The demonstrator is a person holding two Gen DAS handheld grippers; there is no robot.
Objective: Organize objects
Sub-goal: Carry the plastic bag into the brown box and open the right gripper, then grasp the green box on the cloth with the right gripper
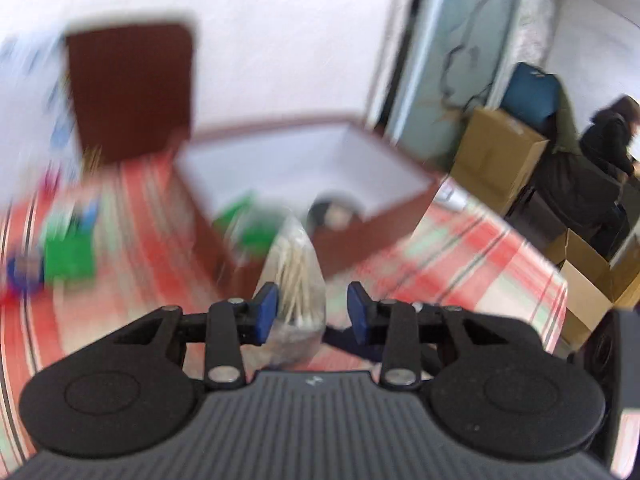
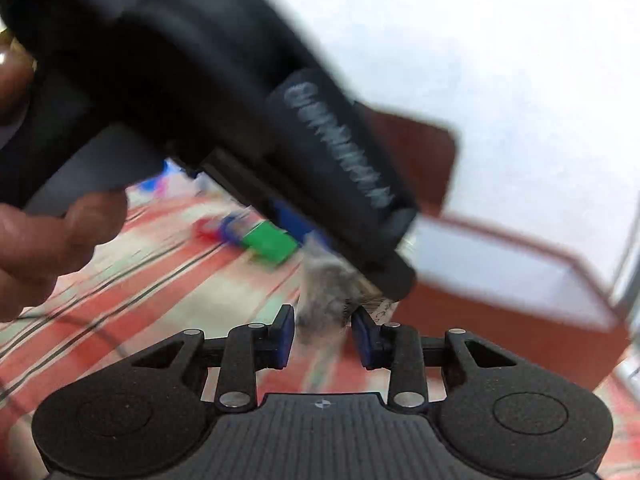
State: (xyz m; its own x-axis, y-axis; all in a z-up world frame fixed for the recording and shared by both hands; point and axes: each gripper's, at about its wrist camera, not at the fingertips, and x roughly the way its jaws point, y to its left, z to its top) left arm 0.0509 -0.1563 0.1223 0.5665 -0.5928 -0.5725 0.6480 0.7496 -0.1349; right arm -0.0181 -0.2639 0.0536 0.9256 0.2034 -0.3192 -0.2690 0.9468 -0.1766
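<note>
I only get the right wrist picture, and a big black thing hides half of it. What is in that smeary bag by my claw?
Observer: The left wrist view shows the clear bag full of thin pale sticks, between the pads of the left claw.
Operator: Anything packed away yet?
Observer: Yes, the brown box holds a green item and a dark round thing.
Operator: Anyone else around?
Observer: A person in dark clothes is beside some cardboard boxes, beyond the table.
</note>
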